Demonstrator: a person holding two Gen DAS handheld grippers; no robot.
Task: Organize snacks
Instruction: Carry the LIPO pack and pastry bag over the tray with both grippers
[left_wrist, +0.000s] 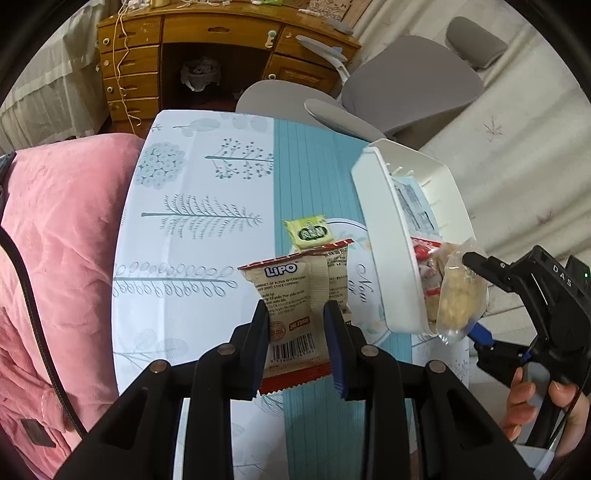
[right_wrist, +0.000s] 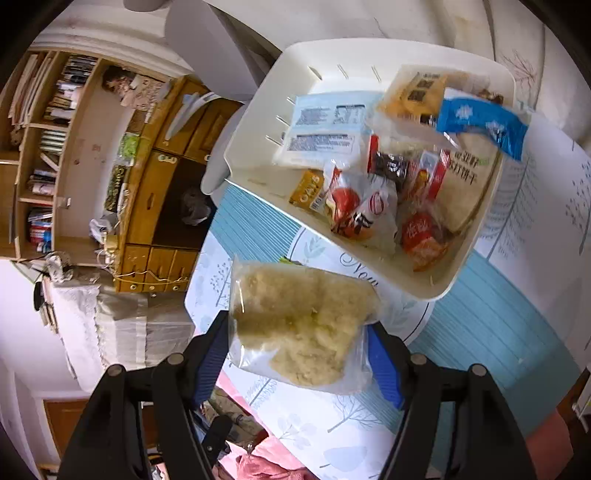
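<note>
Left wrist view: left gripper (left_wrist: 295, 325) is seen clamped on a beige LiPO snack packet (left_wrist: 295, 295), pads pressed on both sides of its lower half, barcode end toward the camera. Packet is held up above the surface (left_wrist: 177, 206), which is covered w/ a white-and-teal leaf-print cloth. A small yellow-green packet (left_wrist: 307, 233) lies flat on the cloth just beyond the held one. To the right a white basket (left_wrist: 373, 236) is seen edge-on, resting on the surface, w/ red-and-white wrappers showing inside its near end. Right gripper (left_wrist: 476, 295) is seen at the basket's near corner, carried by a hand (left_wrist: 532, 402), w/ a clear bag of pale crumbly snack (left_wrist: 460, 295) clamped between its fingers. A pink blanket (left_wrist: 62, 240) lies at left; a wooden desk (left_wrist: 207, 48) and a grey chair (left_wrist: 406, 85) stand behind.

Right wrist view: right gripper (right_wrist: 299, 343) is closed on the clear bag (right_wrist: 299, 325), fingers spread wide by it, pads on both edges. Bag is held in the air just short of the basket (right_wrist: 258, 122), not inside it. Basket is packed w/ approx. a dozen snacks: white pouch, blue wrapper, red packets, orange box. A bookshelf (right_wrist: 40, 147) is seen at far left.
</note>
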